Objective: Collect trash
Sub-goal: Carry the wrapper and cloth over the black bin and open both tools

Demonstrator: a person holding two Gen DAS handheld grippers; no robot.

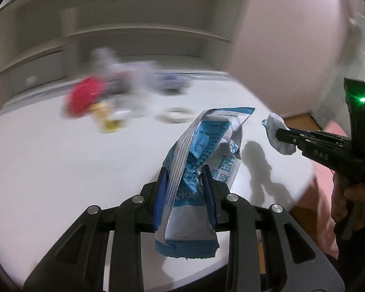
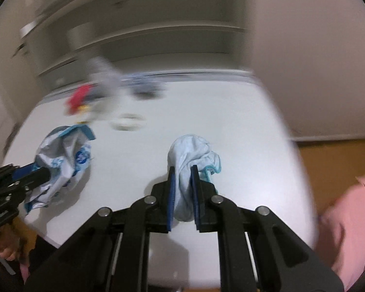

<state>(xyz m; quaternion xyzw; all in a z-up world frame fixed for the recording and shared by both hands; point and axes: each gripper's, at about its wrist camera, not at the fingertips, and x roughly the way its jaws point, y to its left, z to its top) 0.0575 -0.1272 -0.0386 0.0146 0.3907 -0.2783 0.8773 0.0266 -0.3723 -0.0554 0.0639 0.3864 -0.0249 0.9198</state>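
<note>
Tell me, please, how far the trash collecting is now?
Nothing looks binned yet; no bin is in view. In hand: the left gripper is shut on a blue wrapper, and the right gripper is shut on a crumpled tissue, both lifted above the table. Left: a blurred pile at the far edge, including something red, and a small white piece.

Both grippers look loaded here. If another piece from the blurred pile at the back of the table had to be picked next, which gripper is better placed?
Neither yet: the left gripper clamps the blue-and-white wrapper, the right gripper the crumpled mask. After dropping, probably left: the pile lies toward its side.
</note>
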